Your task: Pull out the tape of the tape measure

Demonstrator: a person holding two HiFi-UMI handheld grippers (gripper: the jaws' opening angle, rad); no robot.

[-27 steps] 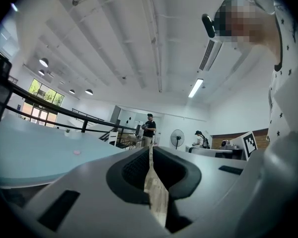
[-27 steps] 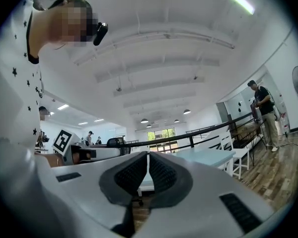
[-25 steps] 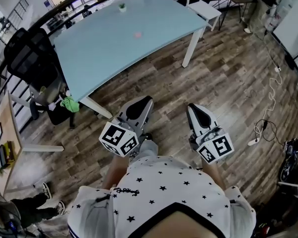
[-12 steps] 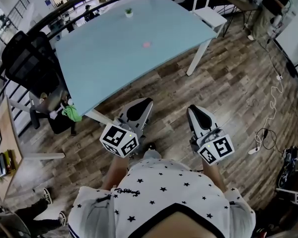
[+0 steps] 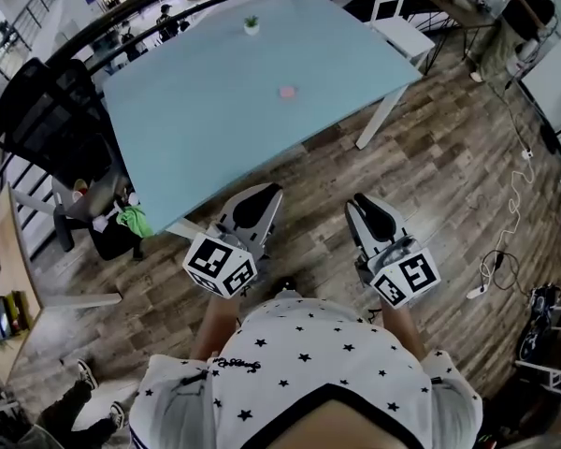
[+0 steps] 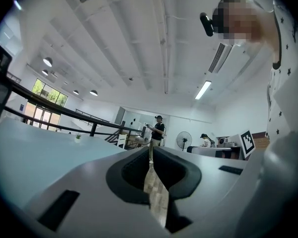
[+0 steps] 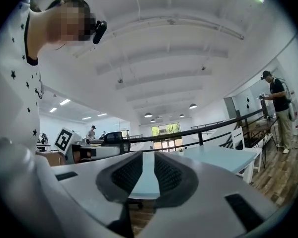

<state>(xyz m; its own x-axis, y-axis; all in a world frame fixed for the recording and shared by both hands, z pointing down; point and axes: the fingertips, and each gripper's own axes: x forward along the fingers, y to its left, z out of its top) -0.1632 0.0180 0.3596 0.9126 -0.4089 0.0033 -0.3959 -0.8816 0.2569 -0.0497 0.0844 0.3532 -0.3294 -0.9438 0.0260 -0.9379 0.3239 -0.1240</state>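
Left gripper (image 5: 271, 191) clenched; right gripper (image 5: 358, 201) just opening, empty — pink speck (image 5: 287, 92), perhaps tape measure.

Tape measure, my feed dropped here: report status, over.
Left tongs shut, empty. Right tongs just opening, empty. Small pink thing on blue table, untouched, maybe the tape measure. Nothing seen in the way.
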